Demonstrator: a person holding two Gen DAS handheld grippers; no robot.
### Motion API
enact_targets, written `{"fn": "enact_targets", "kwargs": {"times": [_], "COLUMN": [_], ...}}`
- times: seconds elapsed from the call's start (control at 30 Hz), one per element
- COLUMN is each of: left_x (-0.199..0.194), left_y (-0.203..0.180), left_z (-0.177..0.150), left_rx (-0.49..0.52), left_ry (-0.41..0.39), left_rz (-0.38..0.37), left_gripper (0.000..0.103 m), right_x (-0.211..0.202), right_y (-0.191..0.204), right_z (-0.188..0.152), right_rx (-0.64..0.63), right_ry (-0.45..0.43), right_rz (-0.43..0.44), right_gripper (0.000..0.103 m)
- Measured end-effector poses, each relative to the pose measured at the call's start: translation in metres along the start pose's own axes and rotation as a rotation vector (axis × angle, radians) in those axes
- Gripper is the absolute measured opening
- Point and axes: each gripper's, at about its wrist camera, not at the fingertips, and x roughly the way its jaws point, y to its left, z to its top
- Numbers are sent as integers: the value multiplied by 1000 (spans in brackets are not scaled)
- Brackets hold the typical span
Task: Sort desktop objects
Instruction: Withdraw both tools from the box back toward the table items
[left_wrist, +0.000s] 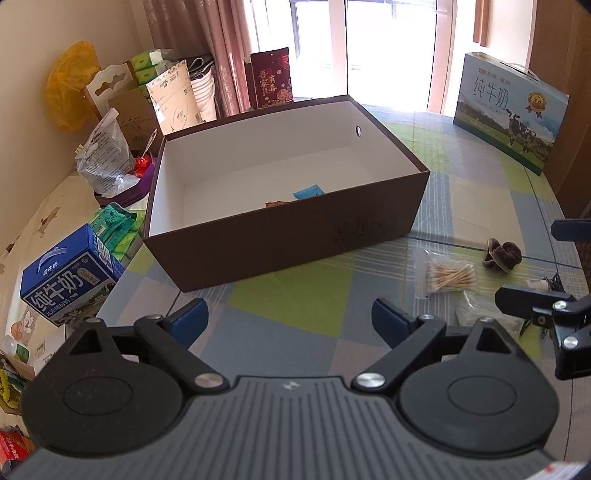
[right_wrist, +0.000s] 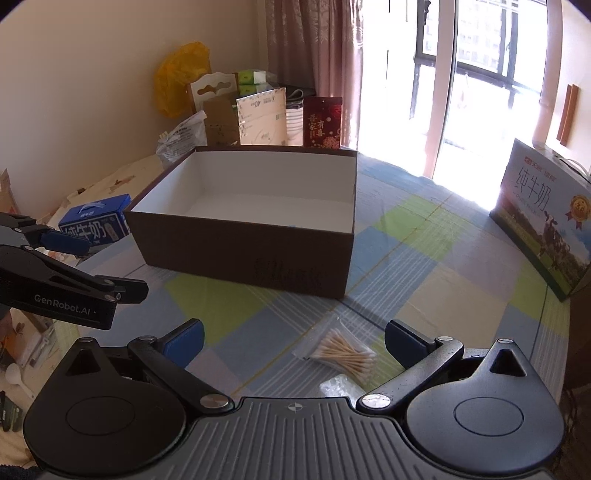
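Bag of cotton swabs (right_wrist: 341, 350) lies on desk (right_wrist: 424, 266) just near of brown box (right_wrist: 258, 254), between spread, empty fingers of right gripper (right_wrist: 293, 341); left gripper (left_wrist: 290, 319) likewise open; light, crinkly, slippery—pinch across bundled sticks.

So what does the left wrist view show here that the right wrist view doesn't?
Only the left wrist view shows the two small packets, blue and reddish, lying inside the brown box, the dark brown crumpled item on the cloth beyond the cotton swabs, and the green packs beside the blue milk carton.

Only the right wrist view shows the white spoon at its left edge.

Both show the open box, the bag of cotton swabs, the large milk gift box, the checked tablecloth, and both grippers, left and right, open and holding nothing.
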Motion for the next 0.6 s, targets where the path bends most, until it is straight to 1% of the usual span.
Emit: {"fn": "enact_targets", "kwargs": {"times": [0.17,0.33,0.47,0.6], "left_x": [-4,-6,-4,2], "left_y": [-7,-16,-28,-44], "left_z": [-14,-28,-41,-54], "left_rx": [-16,-16,3,36], "left_ry": [19,38,57,84], "left_rz": [1,-10,-38,-86], "left_gripper": [94,94,94,94], "right_x": [-9,-16,-23,-28], "right_y": [2,1,-5,-18], "right_z": [-14,-29,-47,-70], "right_rx": [-1,7,14,48], "right_ry": [4,15,31,70], "right_rz": [11,4,-34,-84], "right_gripper": [101,101,101,101]}}
